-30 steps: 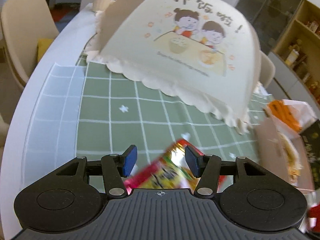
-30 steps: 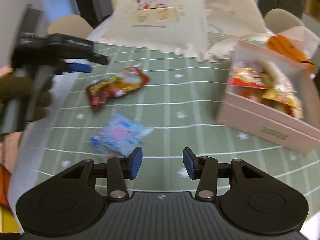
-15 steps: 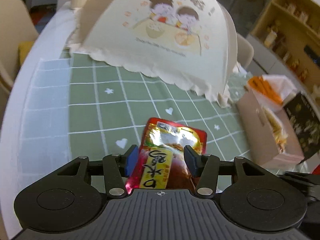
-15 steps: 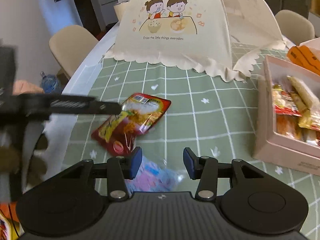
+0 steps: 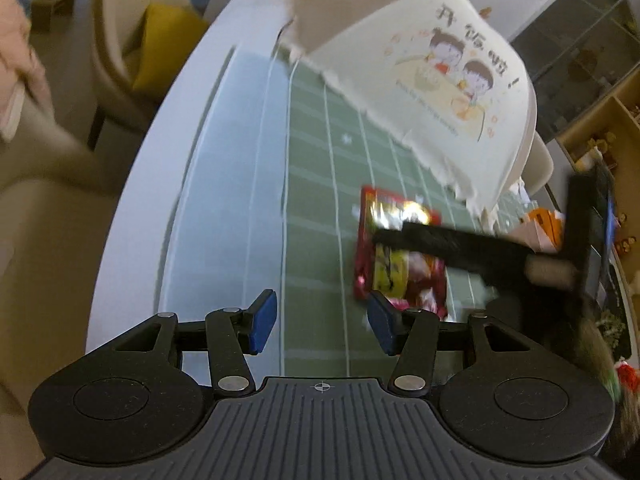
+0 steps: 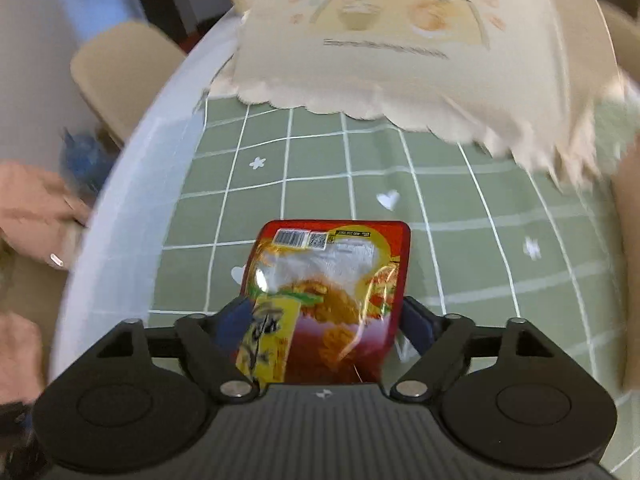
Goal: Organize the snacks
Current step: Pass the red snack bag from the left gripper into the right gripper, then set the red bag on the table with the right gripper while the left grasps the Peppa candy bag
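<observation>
A red and yellow snack packet (image 6: 332,280) lies flat on the green checked tablecloth (image 6: 320,168). My right gripper (image 6: 326,320) hangs over its near end. The jaws are opening, the packet sits between the blue fingers (image 6: 418,326), and the pads do not press on it. In the left wrist view the same packet (image 5: 394,216) lies ahead to the right, with the right gripper's blurred black finger (image 5: 440,242) across it. My left gripper (image 5: 320,322) stands open over bare cloth with nothing between its pads.
A cream domed food cover (image 6: 400,40) with a cartoon print stands behind the packet. The white table edge (image 5: 168,200) curves on the left, with beige chairs (image 5: 120,40) beyond. A pink box (image 6: 628,240) is at the right edge. A person's hand (image 6: 36,216) is at the left.
The right gripper moved left from the blue packet to the red one and its jaws widened. The left gripper slid left, so the red packet no longer lies between its fingers.
</observation>
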Demonstrator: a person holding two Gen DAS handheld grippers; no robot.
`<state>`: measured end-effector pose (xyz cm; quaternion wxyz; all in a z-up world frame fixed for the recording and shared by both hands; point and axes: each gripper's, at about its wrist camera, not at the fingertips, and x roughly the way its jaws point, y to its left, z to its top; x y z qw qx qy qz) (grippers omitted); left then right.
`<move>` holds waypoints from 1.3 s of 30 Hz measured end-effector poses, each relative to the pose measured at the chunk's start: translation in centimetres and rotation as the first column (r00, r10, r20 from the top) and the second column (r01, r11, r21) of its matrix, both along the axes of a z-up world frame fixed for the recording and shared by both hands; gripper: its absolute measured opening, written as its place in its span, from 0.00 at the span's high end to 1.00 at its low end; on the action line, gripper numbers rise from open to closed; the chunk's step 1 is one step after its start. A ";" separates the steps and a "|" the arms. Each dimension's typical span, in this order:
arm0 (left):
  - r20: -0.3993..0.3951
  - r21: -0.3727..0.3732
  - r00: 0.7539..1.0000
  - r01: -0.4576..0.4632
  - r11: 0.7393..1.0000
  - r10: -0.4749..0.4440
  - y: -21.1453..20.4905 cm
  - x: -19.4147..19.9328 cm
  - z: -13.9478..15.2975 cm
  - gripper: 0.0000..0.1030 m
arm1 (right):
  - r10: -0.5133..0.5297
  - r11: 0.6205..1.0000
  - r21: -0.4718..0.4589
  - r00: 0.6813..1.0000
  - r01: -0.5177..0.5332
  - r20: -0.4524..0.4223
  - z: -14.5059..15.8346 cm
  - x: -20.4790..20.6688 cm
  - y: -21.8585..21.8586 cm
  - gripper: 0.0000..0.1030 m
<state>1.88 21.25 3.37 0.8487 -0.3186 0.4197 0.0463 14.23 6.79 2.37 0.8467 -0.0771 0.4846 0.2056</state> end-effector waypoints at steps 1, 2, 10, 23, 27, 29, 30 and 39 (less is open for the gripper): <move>-0.010 -0.008 1.000 0.004 1.000 -0.004 -0.1 -0.2 -0.2 0.46 | 0.026 0.999 -0.039 0.999 -0.025 0.021 -0.3 -0.1 0.9 0.11; -0.015 -0.010 1.000 0.008 1.000 -0.008 -0.1 -0.5 -0.3 0.46 | 0.062 0.995 -0.080 0.997 -0.058 0.039 -0.6 -0.5 1.8 0.08; -0.014 -0.011 0.997 0.070 0.997 -0.070 -1.6 -0.6 -0.4 0.46 | 0.225 0.972 -0.084 0.970 -0.217 0.094 1.7 -2.4 -1.8 0.47; -0.022 0.118 0.849 0.526 0.842 -0.528 -13.2 0.9 0.2 0.46 | 0.090 0.996 -0.010 0.995 -0.090 0.041 3.3 -7.9 -14.9 0.57; -0.034 0.126 0.813 0.581 0.804 -0.582 -15.3 0.6 0.1 0.46 | 0.065 0.998 -0.006 0.996 -0.064 0.063 3.6 -10.8 -17.7 0.57; -0.043 0.113 0.824 0.566 0.817 -0.565 -15.5 0.6 0.1 0.46 | 0.043 0.999 -0.006 0.995 -0.042 0.087 4.0 -12.0 -19.2 0.57; -0.044 0.110 0.828 0.560 0.821 -0.559 -15.6 0.6 0.1 0.46 | 0.017 1.000 -0.007 0.994 -0.017 0.104 4.2 -12.7 -20.3 0.56; -0.042 0.055 0.780 0.626 0.778 -0.624 -19.4 0.1 0.0 0.46 | -0.152 0.987 -0.029 0.985 0.155 0.081 2.9 -16.0 -26.2 0.53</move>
